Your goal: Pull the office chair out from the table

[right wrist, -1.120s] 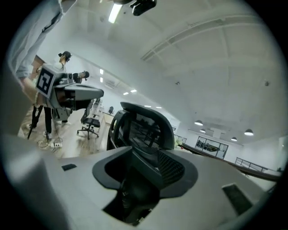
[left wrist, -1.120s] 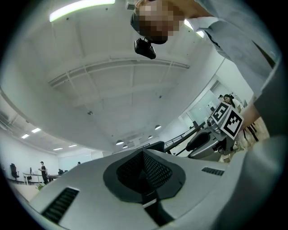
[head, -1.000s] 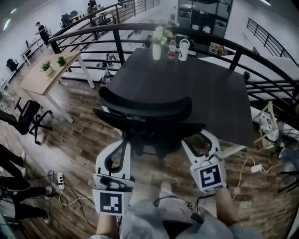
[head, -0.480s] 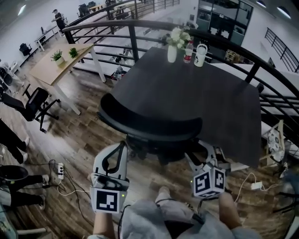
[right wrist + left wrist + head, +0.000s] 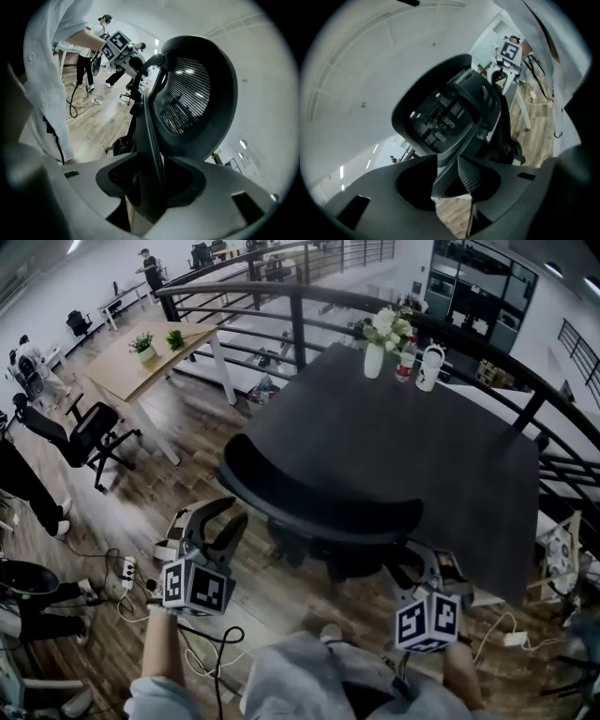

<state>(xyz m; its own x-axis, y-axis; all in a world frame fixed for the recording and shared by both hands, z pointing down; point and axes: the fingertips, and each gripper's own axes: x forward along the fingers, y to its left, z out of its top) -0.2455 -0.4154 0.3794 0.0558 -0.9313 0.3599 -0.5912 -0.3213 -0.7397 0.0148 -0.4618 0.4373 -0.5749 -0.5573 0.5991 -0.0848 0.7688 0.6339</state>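
Observation:
The black mesh-backed office chair stands pushed against the dark table. My left gripper is at the backrest's left end, tilted, its jaws opening. In the left gripper view the backrest is just ahead of the left gripper, and nothing is pressed between the pads. My right gripper is low at the chair's right side. In the right gripper view the right gripper has its jaws closing on the upright frame bar of the backrest, and the bar fills the gap.
A vase of flowers, a bottle and a white jug stand at the table's far edge. A dark railing curves behind. At left are a wooden table, another chair and a power strip with cables.
My left gripper swung out to the left from behind the chair, rolled over, and its jaws parted. My right gripper sank and rolled at the chair's right side.

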